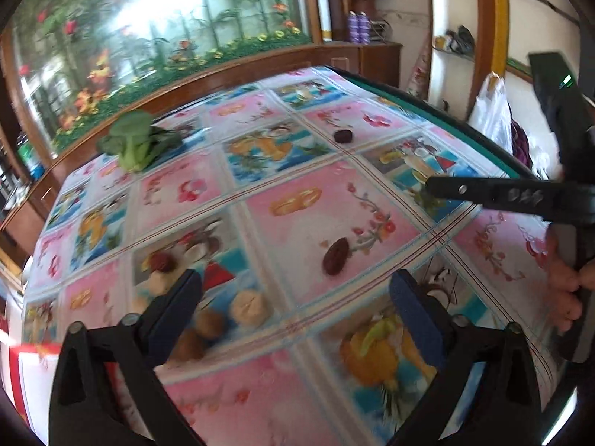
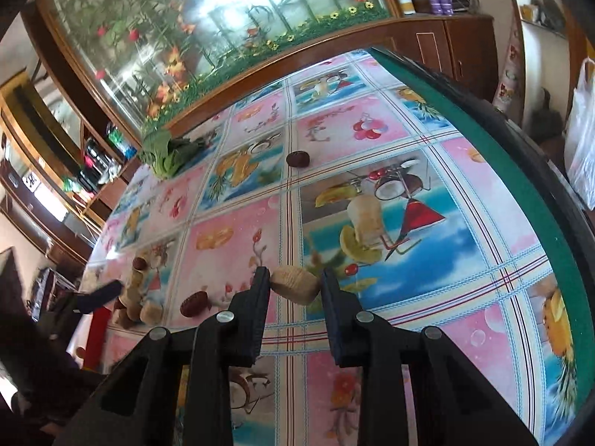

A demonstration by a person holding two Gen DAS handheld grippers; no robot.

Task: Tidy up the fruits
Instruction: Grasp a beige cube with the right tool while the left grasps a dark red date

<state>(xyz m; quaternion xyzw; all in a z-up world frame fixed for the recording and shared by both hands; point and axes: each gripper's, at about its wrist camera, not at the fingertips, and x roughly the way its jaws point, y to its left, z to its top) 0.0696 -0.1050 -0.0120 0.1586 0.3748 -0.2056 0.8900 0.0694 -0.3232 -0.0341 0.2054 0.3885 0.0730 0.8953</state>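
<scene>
Beige and ridged, a walnut [image 2: 294,284] sits between the pads of the right gripper [image 2: 295,278], which is closed on it and holds it above the flowered tablecloth [image 2: 465,260]. The step in hand seems to be carrying this nut to the small heap of walnuts [image 2: 139,304] at about nine o'clock in the right wrist view. The next move probably calls for a travel to that side and a gentle release, so that nothing rolls away.

The left gripper [image 1: 295,293] stands wide open with nothing between its fingers. A dark red date [image 1: 335,256] lies on the cloth just ahead of it, at twelve o'clock, and looks like its likely target. A second date [image 1: 342,135] lies far up the table, and a leafy green vegetable [image 1: 135,145] rests at ten o'clock.

No bowl or basket is visible. A red and white box [image 1: 26,379] shows at eight o'clock; what it holds cannot be seen.
</scene>
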